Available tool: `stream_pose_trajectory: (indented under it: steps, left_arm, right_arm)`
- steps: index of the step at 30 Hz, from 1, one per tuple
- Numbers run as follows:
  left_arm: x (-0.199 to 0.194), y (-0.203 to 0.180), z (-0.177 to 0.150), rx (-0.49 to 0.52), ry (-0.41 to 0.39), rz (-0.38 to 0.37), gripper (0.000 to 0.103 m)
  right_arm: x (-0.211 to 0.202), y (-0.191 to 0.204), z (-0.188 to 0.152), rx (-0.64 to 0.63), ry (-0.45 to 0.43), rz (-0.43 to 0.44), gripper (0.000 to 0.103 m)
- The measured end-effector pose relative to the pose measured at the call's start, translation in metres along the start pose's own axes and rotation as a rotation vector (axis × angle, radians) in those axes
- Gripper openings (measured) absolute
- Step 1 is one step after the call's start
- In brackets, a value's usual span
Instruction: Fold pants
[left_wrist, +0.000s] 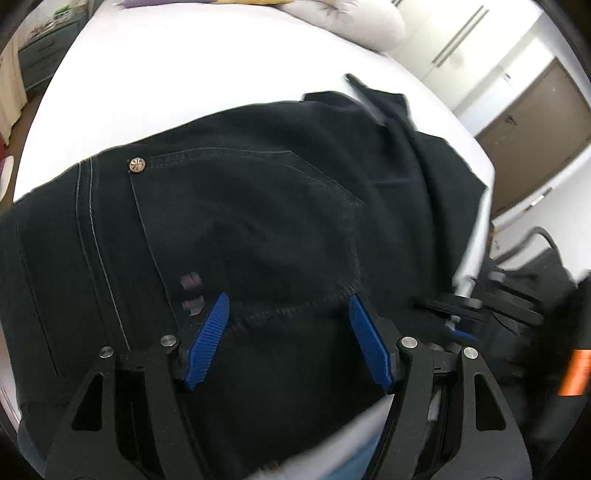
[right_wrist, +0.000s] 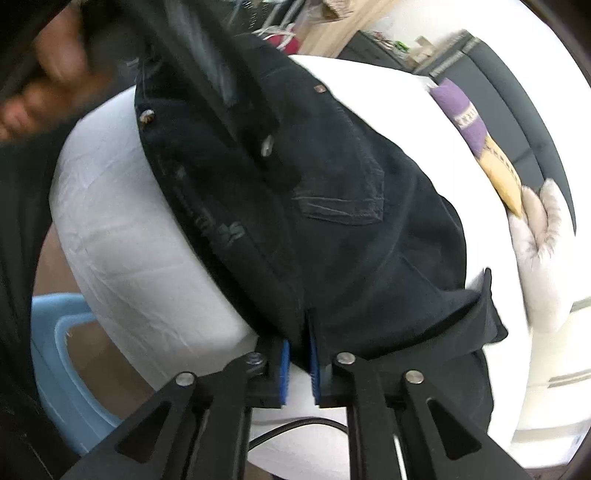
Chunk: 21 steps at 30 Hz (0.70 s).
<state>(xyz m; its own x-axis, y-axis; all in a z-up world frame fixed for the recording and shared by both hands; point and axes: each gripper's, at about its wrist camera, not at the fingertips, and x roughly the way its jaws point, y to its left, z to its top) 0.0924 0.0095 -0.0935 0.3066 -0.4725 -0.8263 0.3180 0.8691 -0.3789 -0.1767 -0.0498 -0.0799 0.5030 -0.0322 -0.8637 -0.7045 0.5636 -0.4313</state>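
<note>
While pants (left_wrist: 258, 221) cover white bed (left_wrist: 184, 74) | left tool (left_wrist: 288, 325) agape | right tool (right_wrist: 298, 354) nips pants

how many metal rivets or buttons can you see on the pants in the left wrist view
1: a round metal rivet at the upper left corner of the back pocket of the black pants. Others may be hidden under folds or behind the fingers.

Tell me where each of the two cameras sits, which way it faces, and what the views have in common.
Left wrist: on the left gripper, angled down at the black pants on the white bed; its blue pads stand apart; the right gripper shows blurred at right.
Right wrist: on the right gripper, angled down at the pants' edge between its near-closed pads; a blurred hand shows top left.
Shared: pants, bed, purple-and-yellow item.
</note>
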Motion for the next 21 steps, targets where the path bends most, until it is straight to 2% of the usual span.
stream_pose_trajectory:
  steps: [2,3,4,8,10,12,14,17,19,21]
  left_arm:
    - [0.003,0.003,0.008,-0.006,0.002,0.013,0.066]
    - [0.003,0.003,0.011,0.006,0.008,0.025,0.066]
    - [0.005,0.003,0.012,0.019,0.015,0.033,0.066]
    - [0.006,0.008,0.004,0.014,-0.006,0.017,0.066]
    - [0.008,0.009,0.003,0.001,-0.019,0.023,0.066]
    - [0.009,0.01,0.002,-0.005,-0.027,0.034,0.066]
    - [0.01,0.007,0.001,-0.007,-0.033,0.05,0.066]
    - [0.011,0.001,-0.002,0.006,-0.038,0.084,0.066]
    - [0.013,-0.003,-0.003,0.014,-0.041,0.107,0.066]
    - [0.015,-0.006,-0.003,0.012,-0.042,0.121,0.066]
  right_arm:
    - [-0.006,-0.009,-0.006,0.056,-0.014,0.027,0.039]
    - [-0.01,-0.015,-0.011,0.094,-0.023,0.063,0.066]
    - [-0.017,-0.023,-0.018,0.144,-0.04,0.125,0.076]
    - [-0.034,-0.055,-0.039,0.302,-0.067,0.285,0.075]
    - [-0.038,-0.094,-0.048,0.454,-0.098,0.366,0.071]
    - [-0.038,-0.133,-0.054,0.611,-0.14,0.406,0.071]
    - [-0.034,-0.176,-0.06,0.771,-0.162,0.384,0.071]
    - [-0.017,-0.244,-0.072,1.002,-0.178,0.283,0.071]
    - [0.005,-0.285,-0.074,1.128,-0.117,0.201,0.071]
    - [0.028,-0.311,-0.062,1.133,-0.06,0.157,0.071]
